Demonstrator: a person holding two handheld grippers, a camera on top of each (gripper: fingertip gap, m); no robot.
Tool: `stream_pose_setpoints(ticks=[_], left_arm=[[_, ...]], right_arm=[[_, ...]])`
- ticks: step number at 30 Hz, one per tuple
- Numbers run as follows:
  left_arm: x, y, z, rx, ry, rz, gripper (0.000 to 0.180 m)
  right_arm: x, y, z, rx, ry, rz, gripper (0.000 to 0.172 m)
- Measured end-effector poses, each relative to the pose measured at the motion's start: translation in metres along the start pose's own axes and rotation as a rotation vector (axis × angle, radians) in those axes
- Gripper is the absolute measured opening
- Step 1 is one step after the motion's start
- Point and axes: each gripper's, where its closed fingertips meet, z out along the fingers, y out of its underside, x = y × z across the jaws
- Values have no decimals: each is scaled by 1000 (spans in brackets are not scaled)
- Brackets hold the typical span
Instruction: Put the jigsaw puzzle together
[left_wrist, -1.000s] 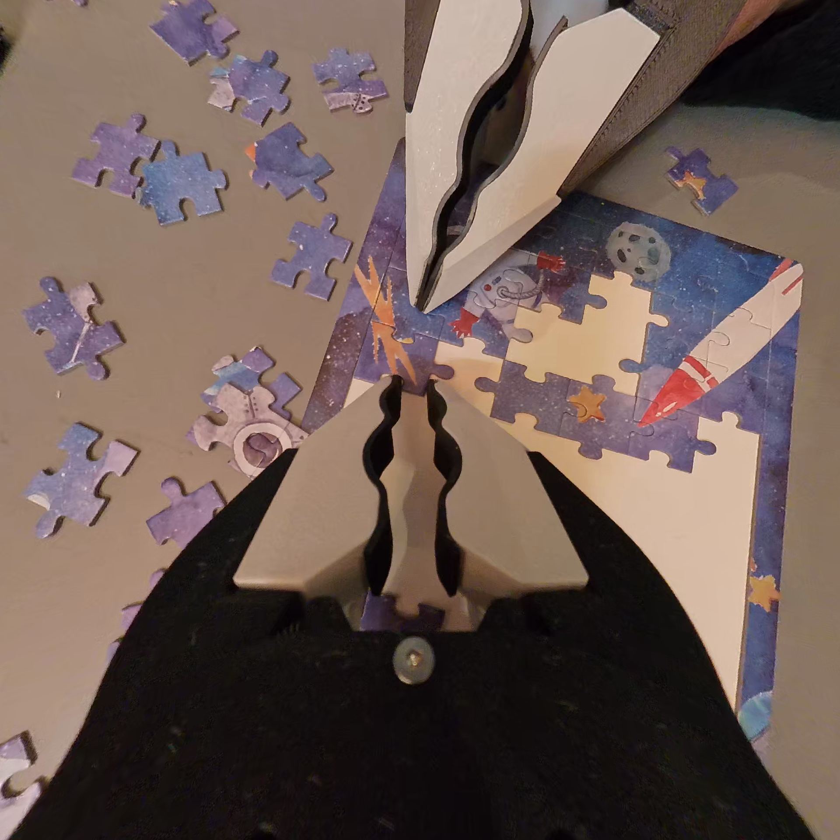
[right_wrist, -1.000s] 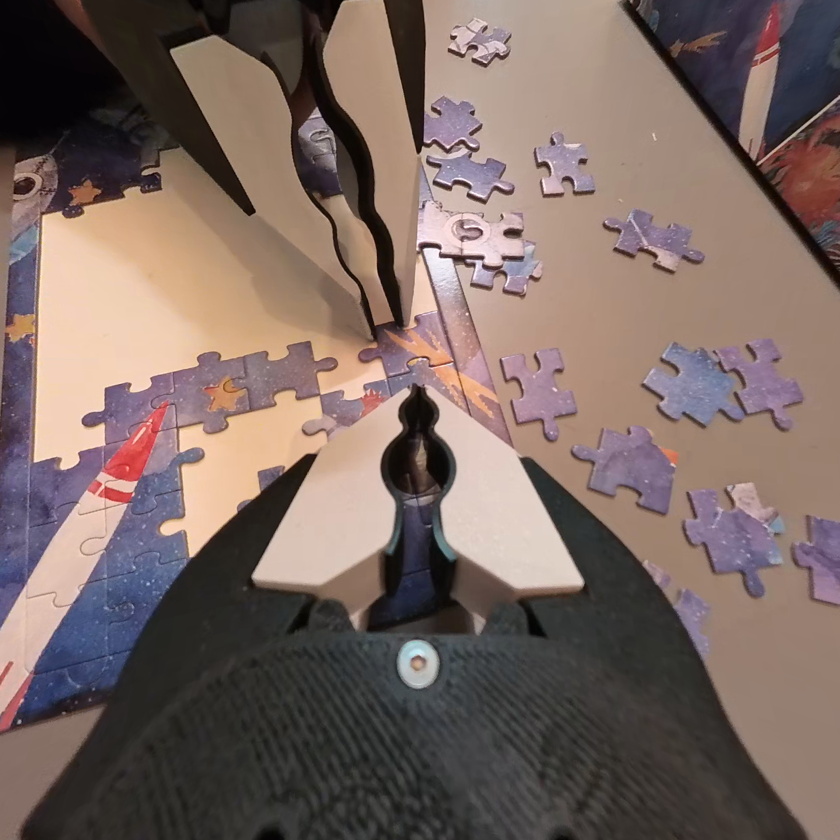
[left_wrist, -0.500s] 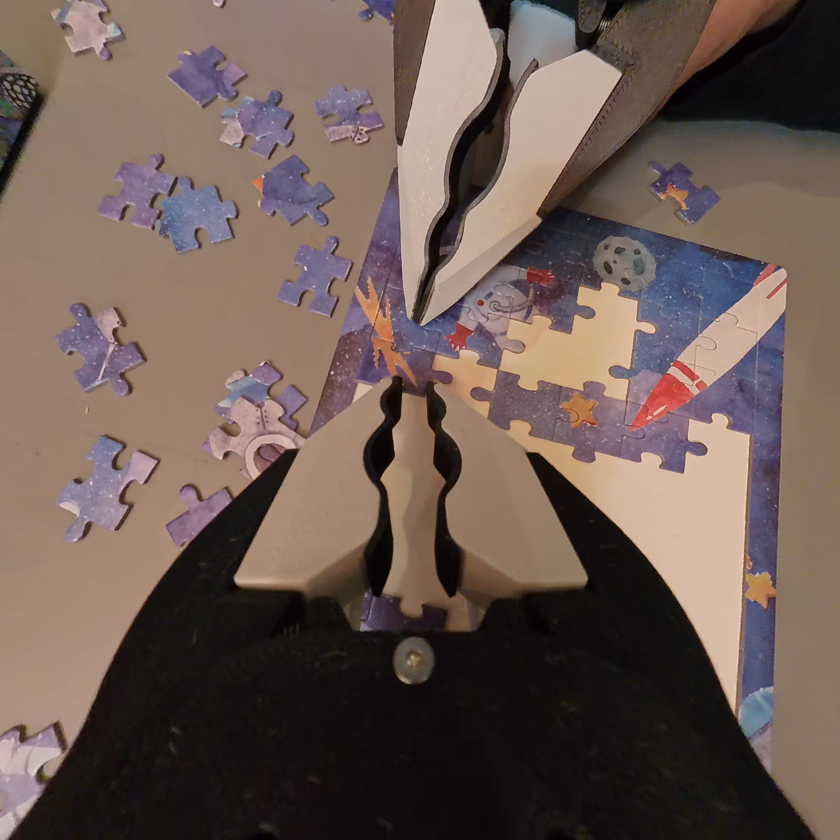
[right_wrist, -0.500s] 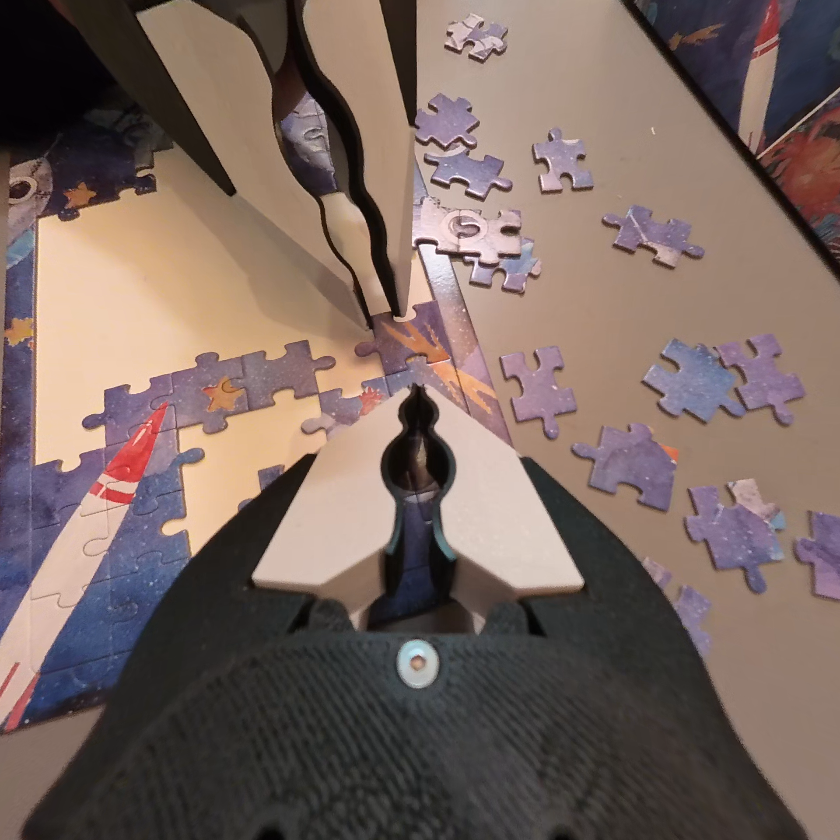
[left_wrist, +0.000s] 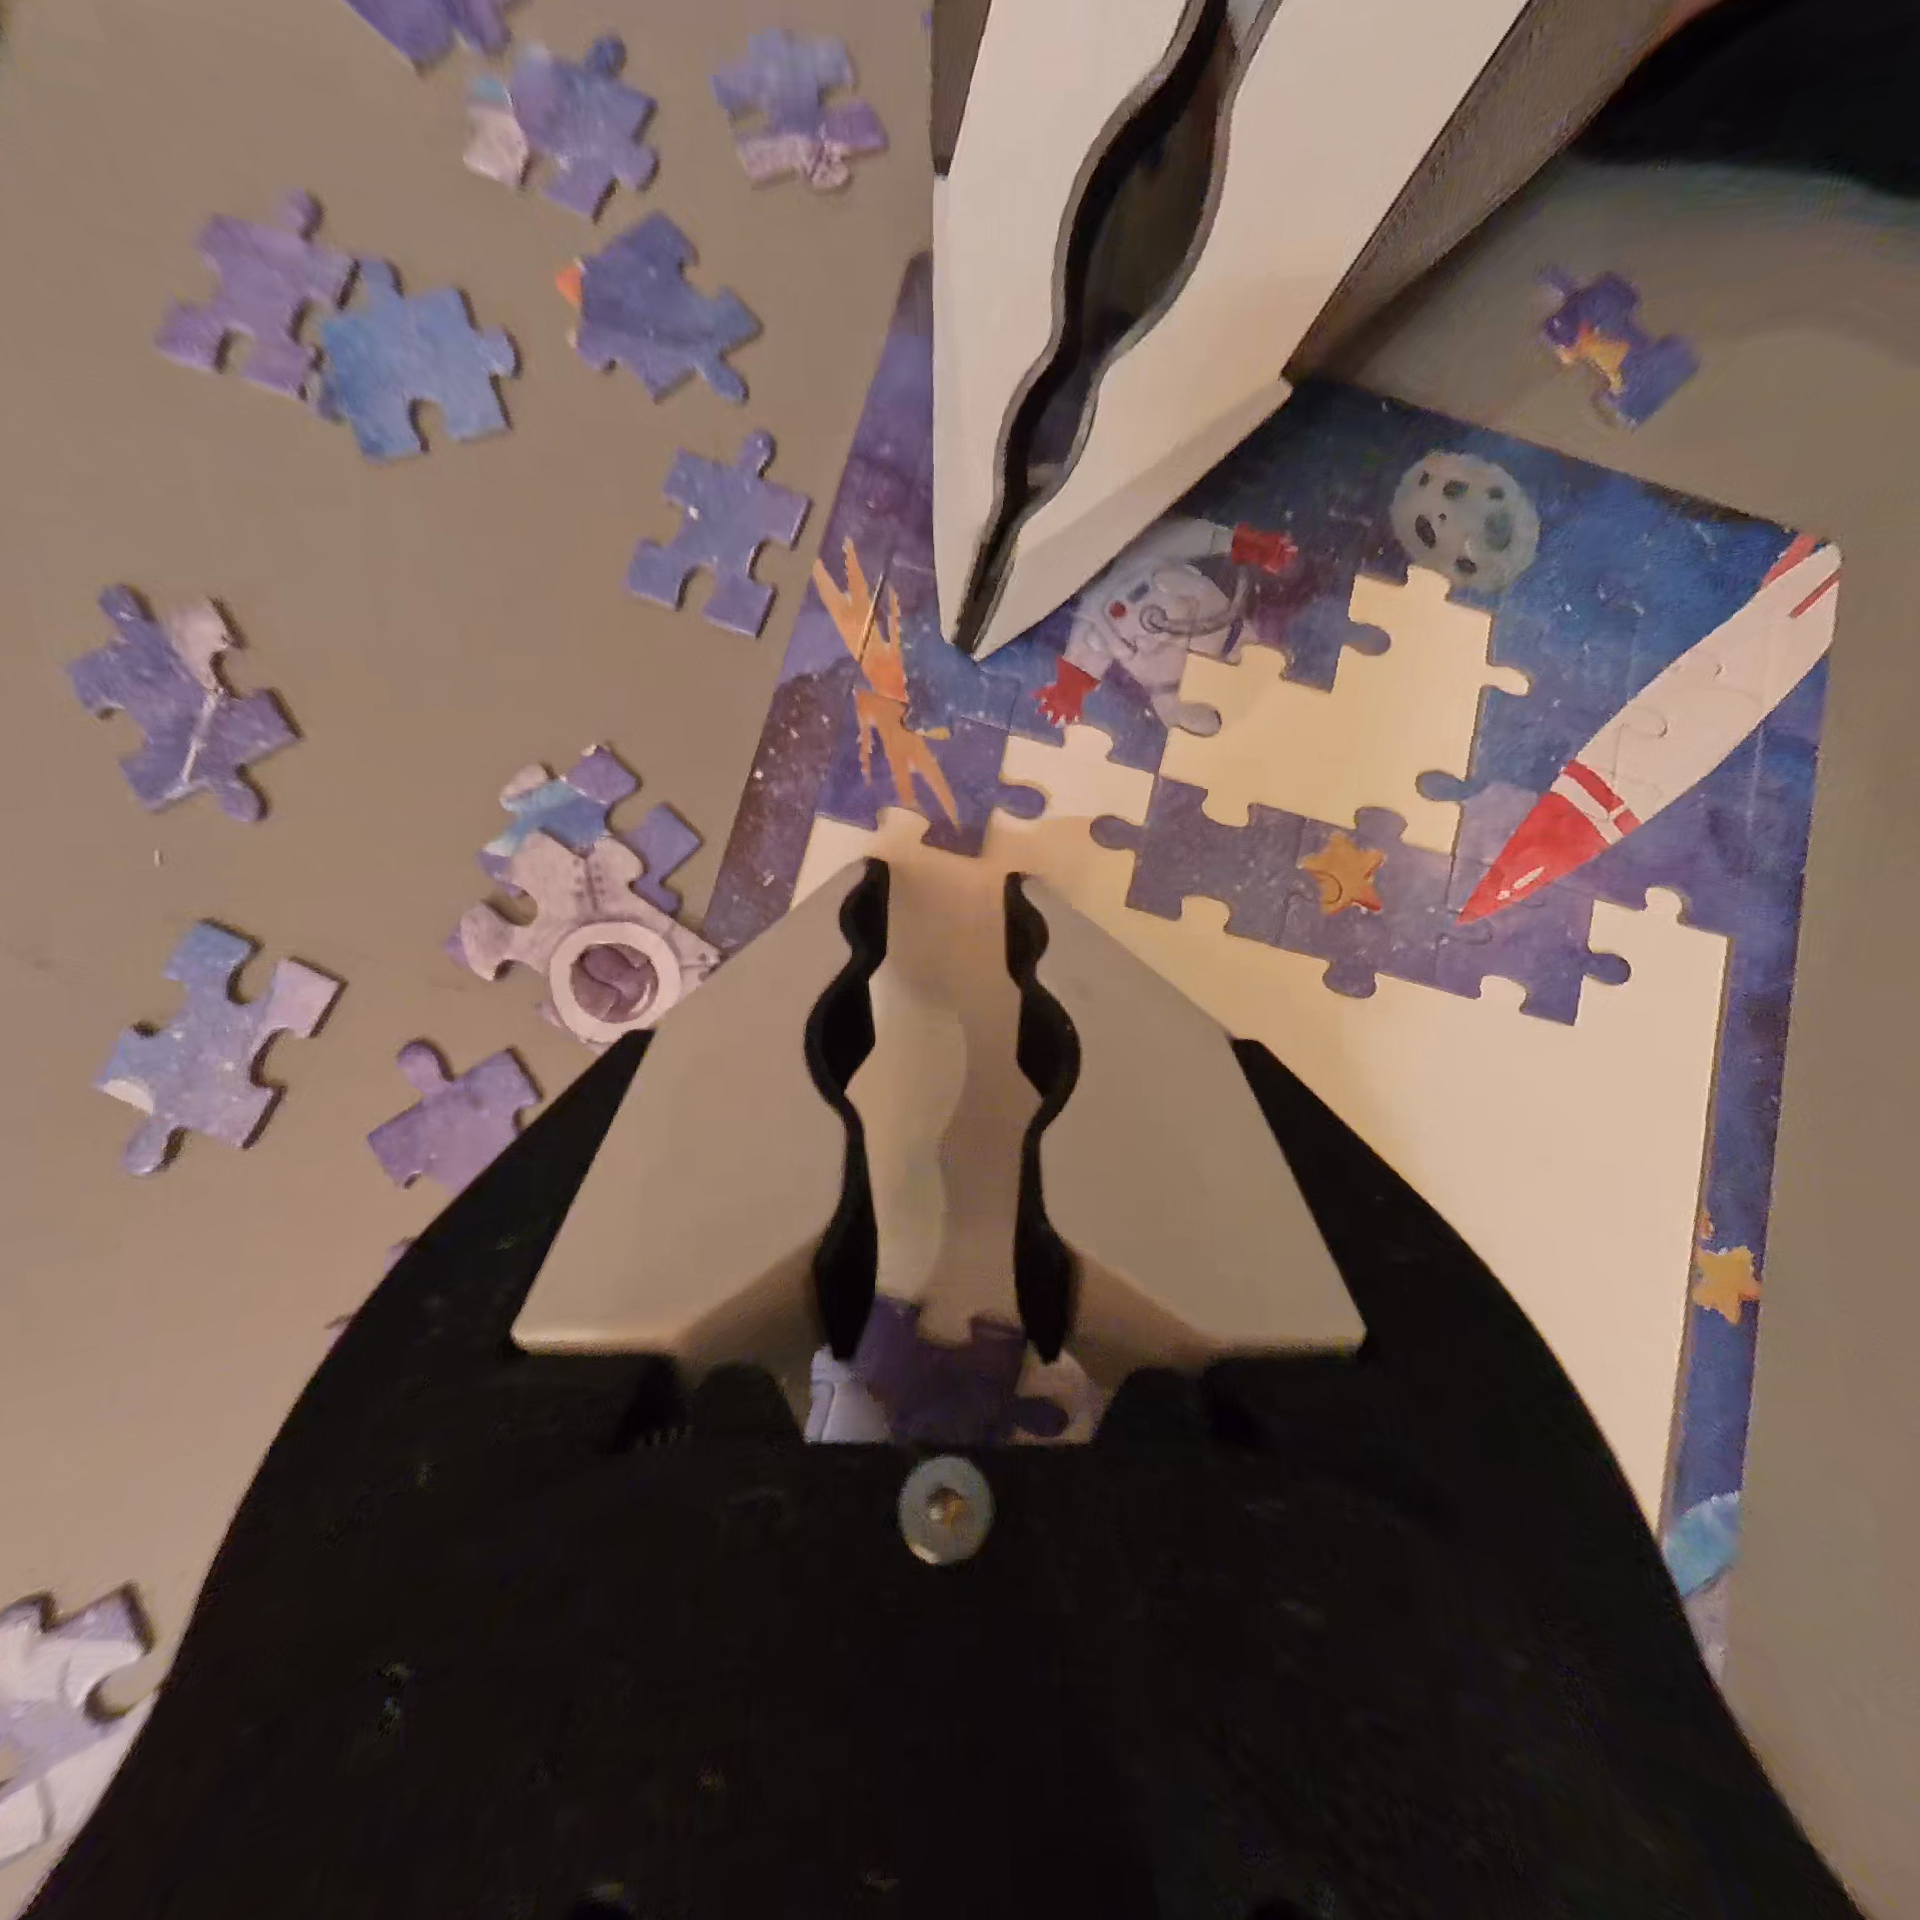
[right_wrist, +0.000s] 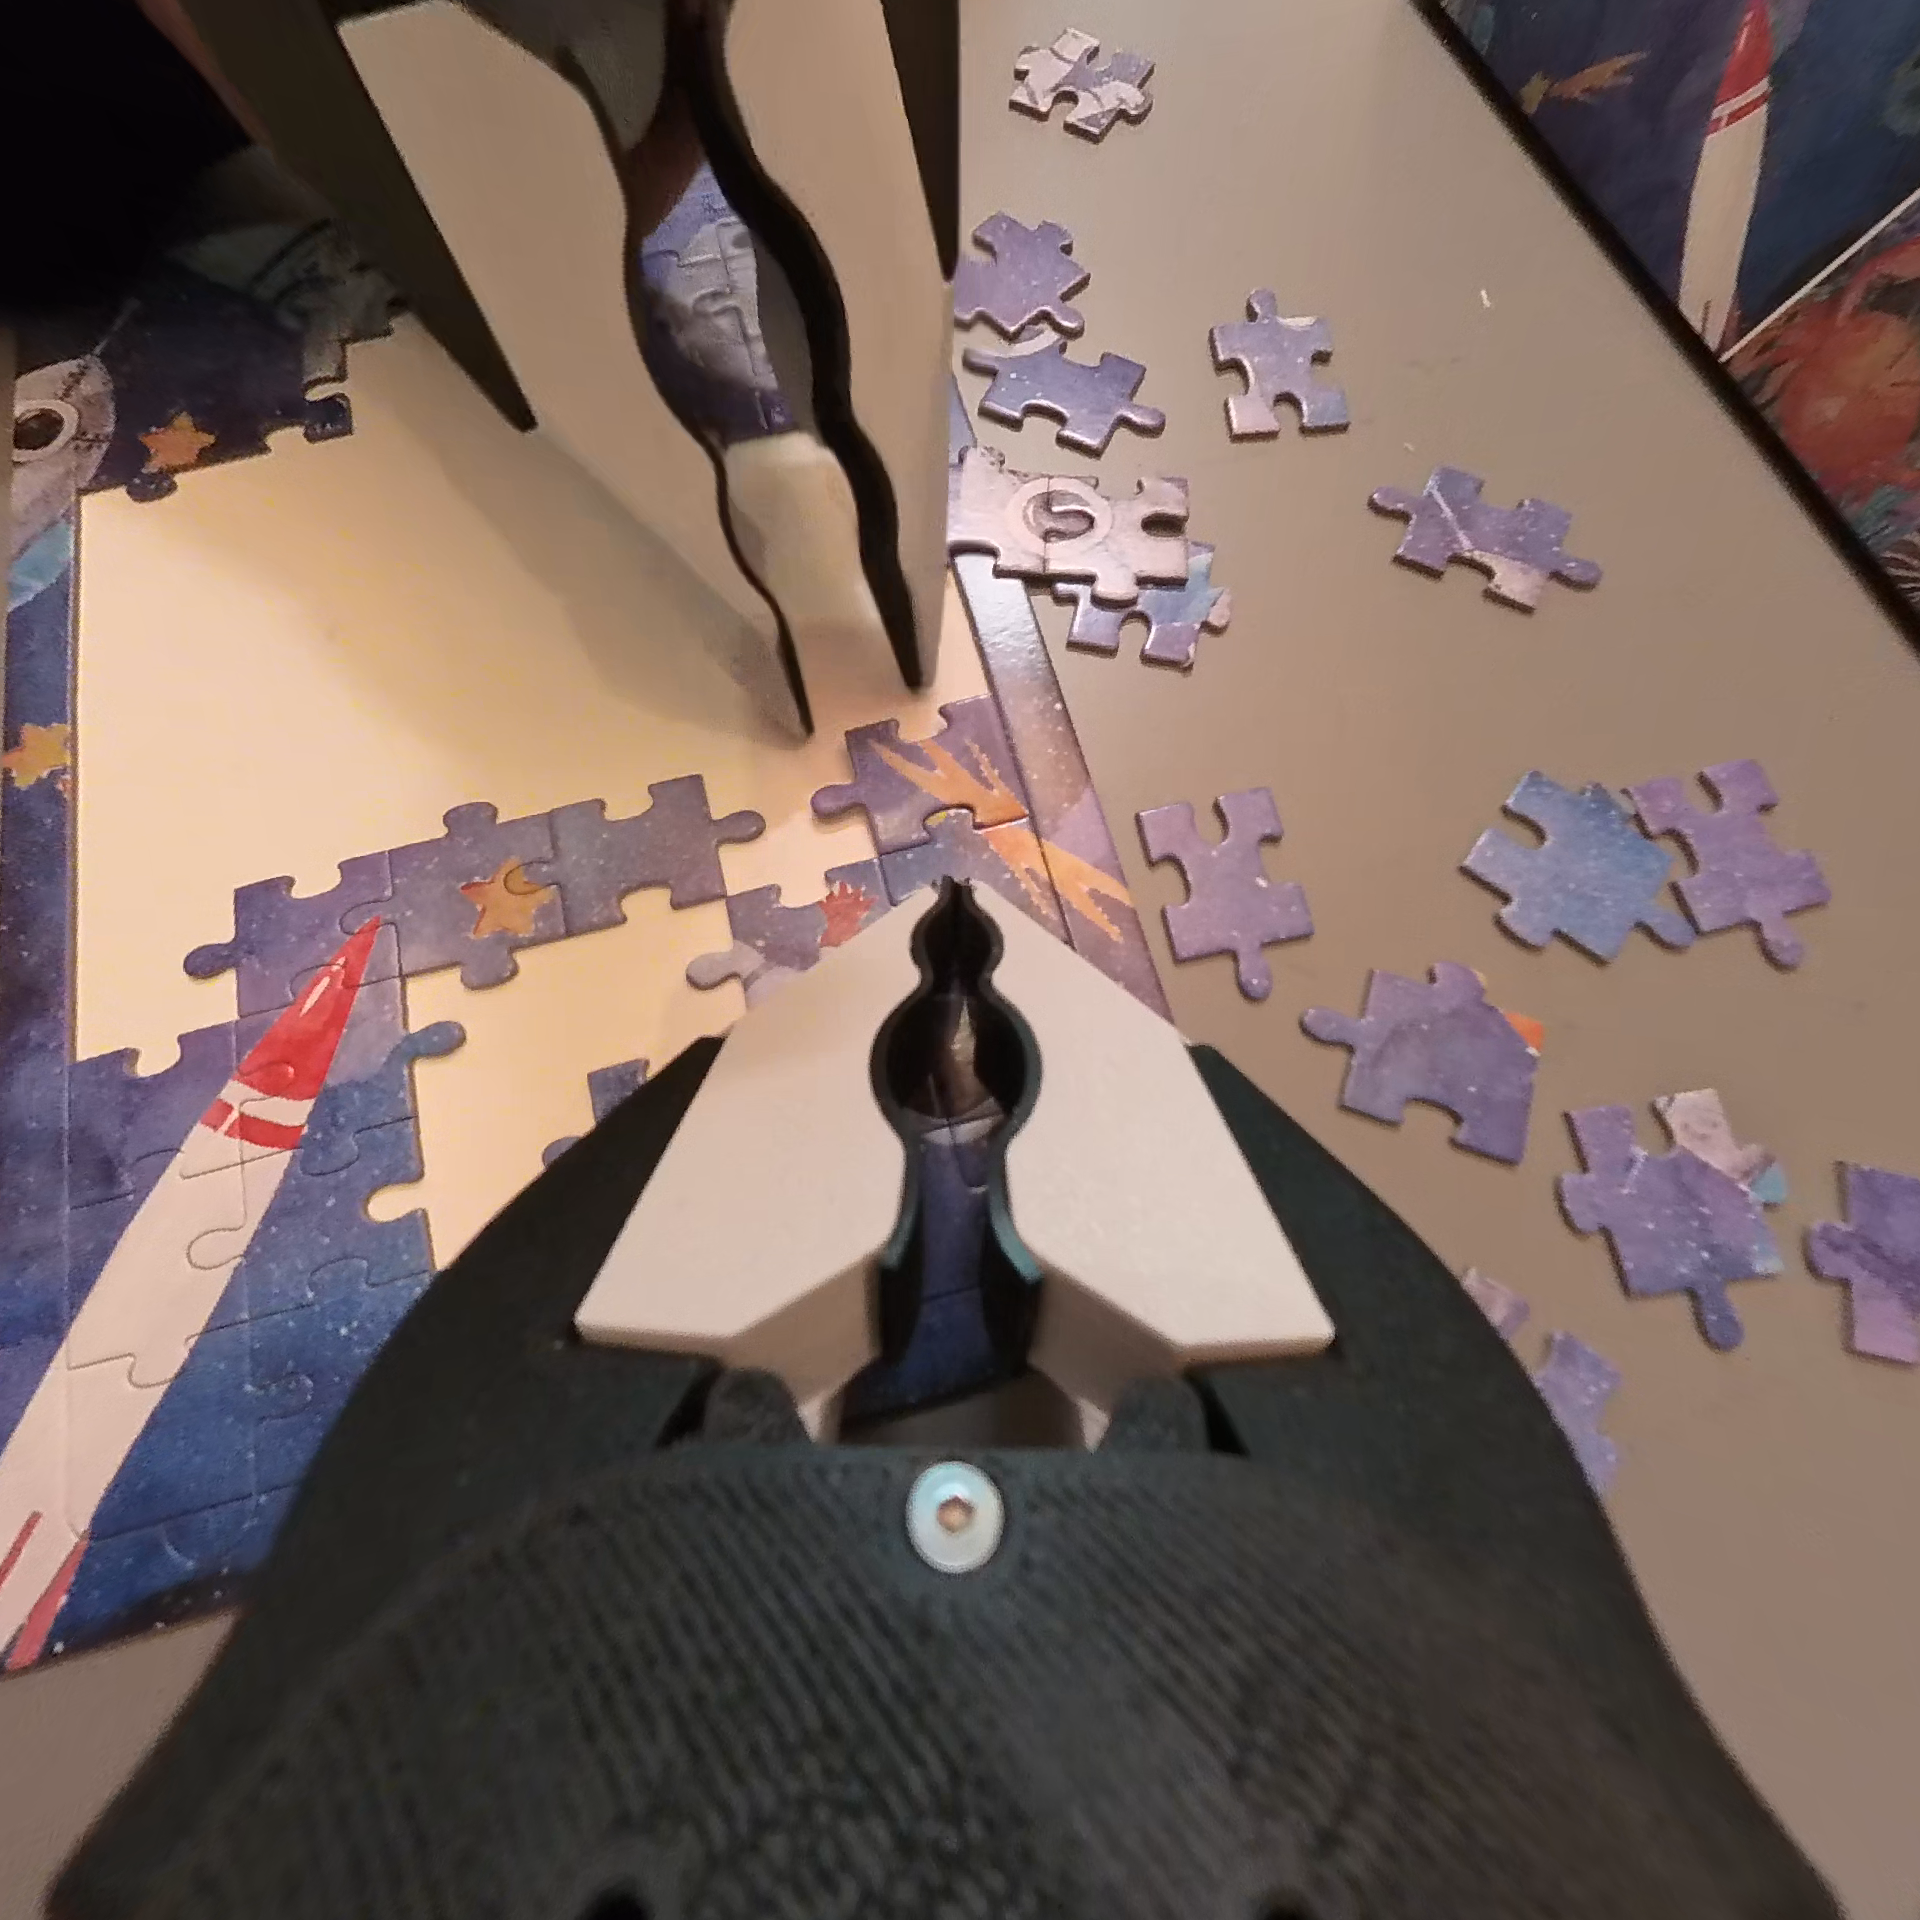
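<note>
A space-themed jigsaw lies partly assembled in its board (left_wrist: 1351, 1143), with cream bare patches. My left gripper (left_wrist: 945, 878) is open and holds nothing; its fingertips stand on the bare cream just short of a blue piece with an orange comet (left_wrist: 925, 769). The right wrist view shows the same: the left gripper (right_wrist: 857, 707) is open above the comet piece (right_wrist: 935, 790). My right gripper (right_wrist: 954, 883) is shut, with nothing visible between its pads. Its tip (left_wrist: 977, 634) rests on the assembled pieces next to the astronaut picture (left_wrist: 1153, 623).
Several loose purple-blue pieces lie on the grey table left of the board, such as one (left_wrist: 717, 540) and a ring-patterned one (left_wrist: 592, 935). One piece (left_wrist: 1616, 343) lies beyond the board's far corner. A picture box lid (right_wrist: 1766, 208) lies at the table's edge. Across from one pair of fingers to the other is roughly 5 cm.
My left gripper's jaws have opened wider, its tips still by the comet piece. My right gripper stays shut, pressed on the same spot of the puzzle.
</note>
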Motion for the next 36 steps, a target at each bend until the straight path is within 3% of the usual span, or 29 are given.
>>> stream_pose_setpoints(ticks=[4, 7, 22, 36], left_arm=[[6, -5, 4, 23, 23, -11, 21], [1, -6, 5, 37, -1, -23, 10], [2, -21, -3, 121, 11, -33, 10], [13, -11, 8, 59, 76, -60, 10]], right_arm=[[0, 0, 0, -2, 3, -4, 0], [0, 0, 0, -3, 4, -4, 0], [0, 0, 0, -7, 8, -1, 0], [0, 0, -1, -14, 14, -2, 0]])
